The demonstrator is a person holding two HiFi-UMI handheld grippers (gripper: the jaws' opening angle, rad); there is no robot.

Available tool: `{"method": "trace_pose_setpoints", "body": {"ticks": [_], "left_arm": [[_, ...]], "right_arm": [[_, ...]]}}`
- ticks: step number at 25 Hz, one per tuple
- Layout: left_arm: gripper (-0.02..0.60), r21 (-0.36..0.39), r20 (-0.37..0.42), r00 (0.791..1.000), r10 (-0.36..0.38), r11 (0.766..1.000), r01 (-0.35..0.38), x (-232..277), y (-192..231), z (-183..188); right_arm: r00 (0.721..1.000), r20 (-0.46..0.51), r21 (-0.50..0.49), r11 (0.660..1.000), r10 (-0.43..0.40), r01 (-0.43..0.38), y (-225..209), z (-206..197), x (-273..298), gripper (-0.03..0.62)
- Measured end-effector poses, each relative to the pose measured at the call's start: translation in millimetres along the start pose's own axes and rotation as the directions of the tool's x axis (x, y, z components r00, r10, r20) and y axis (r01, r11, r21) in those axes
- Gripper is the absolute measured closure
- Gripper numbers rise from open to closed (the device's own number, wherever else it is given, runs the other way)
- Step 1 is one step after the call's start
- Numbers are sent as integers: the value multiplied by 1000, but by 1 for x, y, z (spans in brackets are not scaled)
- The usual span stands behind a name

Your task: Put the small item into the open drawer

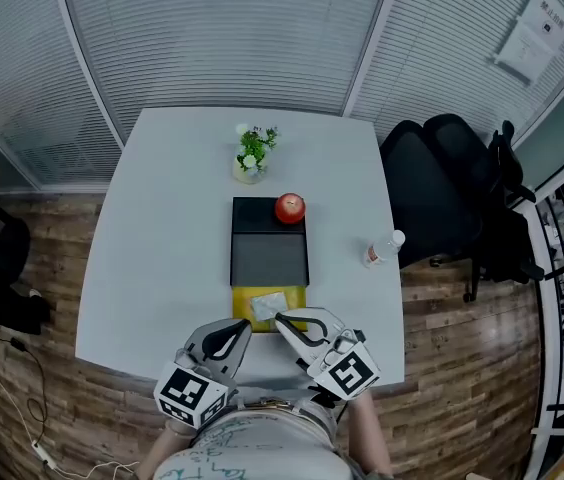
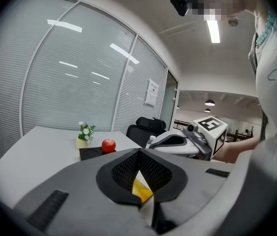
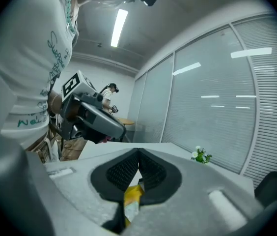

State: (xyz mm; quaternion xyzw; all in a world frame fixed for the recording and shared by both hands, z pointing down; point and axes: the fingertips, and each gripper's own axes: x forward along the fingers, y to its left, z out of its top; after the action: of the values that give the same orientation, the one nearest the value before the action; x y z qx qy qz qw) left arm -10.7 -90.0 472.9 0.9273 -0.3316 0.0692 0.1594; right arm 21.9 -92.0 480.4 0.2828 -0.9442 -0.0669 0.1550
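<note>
A person stands at the near edge of a white desk [image 1: 162,228] with a handheld gripper in each hand, both angled toward a yellow open drawer [image 1: 294,295]. The left gripper [image 1: 246,326] has its jaws together, empty, at the drawer's near left corner. The right gripper [image 1: 280,318] is likewise closed with nothing clamped, its tips over the drawer's near edge. The small item [image 1: 267,306], a pale packet, lies inside the drawer just ahead of and between the two grippers' tips, closest to the right one; whether it touches that gripper cannot be told. In the right gripper view, the yellow drawer and the pale packet show through the gap below the shut tips. Beyond both grippers, the drawer sticks out of a black box [image 1: 269,253] with a red apple [image 1: 290,208] on its far end. A small flower pot [image 1: 252,155] stands farther back, and a bottle [image 1: 384,249] stands off to the right.
</note>
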Motion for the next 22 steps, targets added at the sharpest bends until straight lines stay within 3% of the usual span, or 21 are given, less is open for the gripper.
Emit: {"method": "trace_pose_setpoints", "body": {"ticks": [11,22], "left_arm": [[584,55,113,993,-12,998,5,3,-4,39],[584,130,276,958,-78,991,43,2,-23,88]], "right_arm": [[985,144,19,996,-90,89,-12,50,-14,591],[966,205,16,988,-157,157,-20,86,-24,591]]}}
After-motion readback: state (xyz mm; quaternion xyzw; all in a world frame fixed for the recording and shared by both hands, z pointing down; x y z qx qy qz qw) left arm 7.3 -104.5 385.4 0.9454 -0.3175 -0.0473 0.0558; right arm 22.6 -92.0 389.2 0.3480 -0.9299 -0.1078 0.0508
